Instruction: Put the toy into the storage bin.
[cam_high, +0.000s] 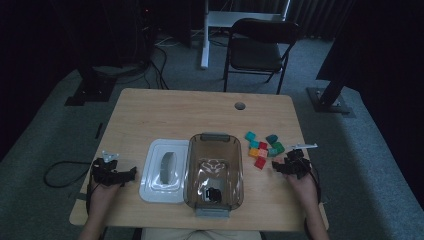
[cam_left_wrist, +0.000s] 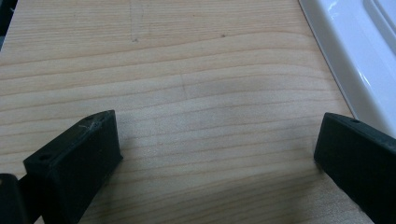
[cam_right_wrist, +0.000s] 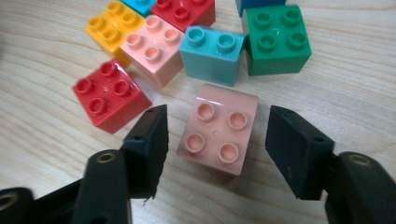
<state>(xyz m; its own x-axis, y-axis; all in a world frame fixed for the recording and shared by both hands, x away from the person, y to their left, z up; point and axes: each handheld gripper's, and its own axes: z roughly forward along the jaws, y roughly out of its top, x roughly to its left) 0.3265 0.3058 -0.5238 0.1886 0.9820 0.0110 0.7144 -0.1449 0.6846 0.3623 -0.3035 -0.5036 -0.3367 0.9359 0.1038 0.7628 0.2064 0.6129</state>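
The step in hand looks like a pick-up: the right gripper (cam_right_wrist: 217, 135) straddles a pink brick (cam_right_wrist: 218, 128) on the surface, right of the brown bin (cam_high: 214, 170), fingers (cam_right_wrist: 147, 140) apart, not touching. Next they need to close on it. The left gripper (cam_left_wrist: 215, 154) rests open beside the white lid (cam_left_wrist: 355, 60).

Pink brick (cam_right_wrist: 218, 127) between the hand-held gripper (cam_right_wrist: 217, 149) jaws

Both jaws stand clear of it; red brick (cam_right_wrist: 110, 94) at 10 o'clock, teal brick (cam_right_wrist: 212, 53) at 12, on the tabletop (cam_right_wrist: 42, 121).
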